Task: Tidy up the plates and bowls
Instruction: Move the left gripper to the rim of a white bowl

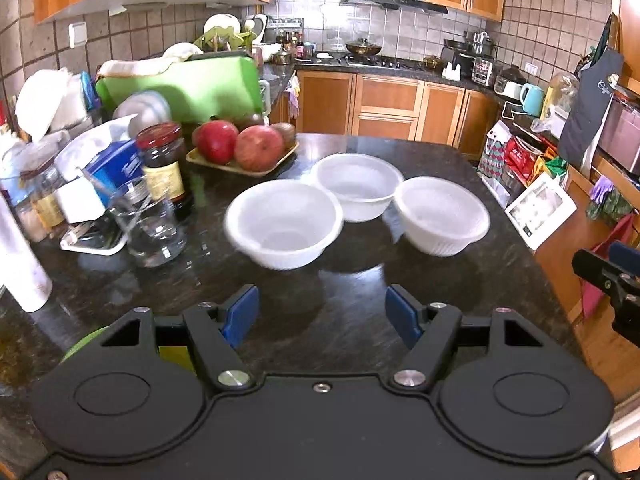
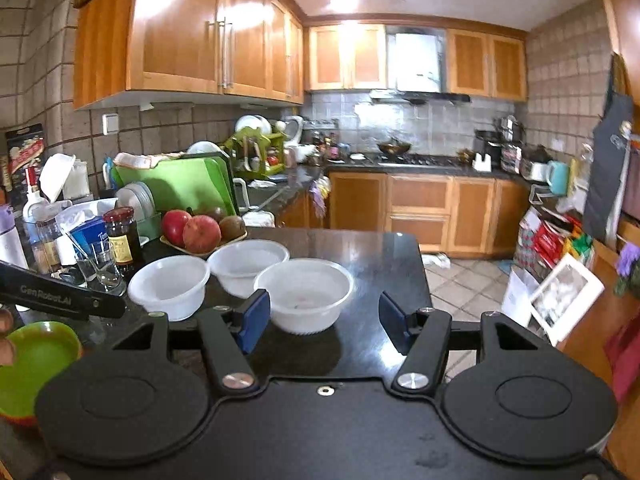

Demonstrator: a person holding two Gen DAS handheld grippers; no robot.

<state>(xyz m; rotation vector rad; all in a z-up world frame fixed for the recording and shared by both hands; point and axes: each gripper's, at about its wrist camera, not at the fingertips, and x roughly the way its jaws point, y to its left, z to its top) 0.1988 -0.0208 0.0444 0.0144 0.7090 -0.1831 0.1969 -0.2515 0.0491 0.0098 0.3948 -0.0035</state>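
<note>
White plastic bowls, 3 of them, stand on the dark speckled stone tabletop (image 1: 360,320): left bowl (image 1: 285,224), back bowl (image 1: 357,186), right bowl (image 1: 442,214), close together, w/ the left and back ones appearing to touch. Left claw (image 1: 322,316) is apart, empty, in front of the bowls. Right claw (image 2: 324,320) is apart too, nothing held; nearest bowl sits just beyond its blue pads. Beige tray of red apples (image 1: 256,148) is behind, on the left.

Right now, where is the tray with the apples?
In the left wrist view the fruit tray lies on the dark counter, up and left of the three white bowls, right of the red-lidded jar.
</note>
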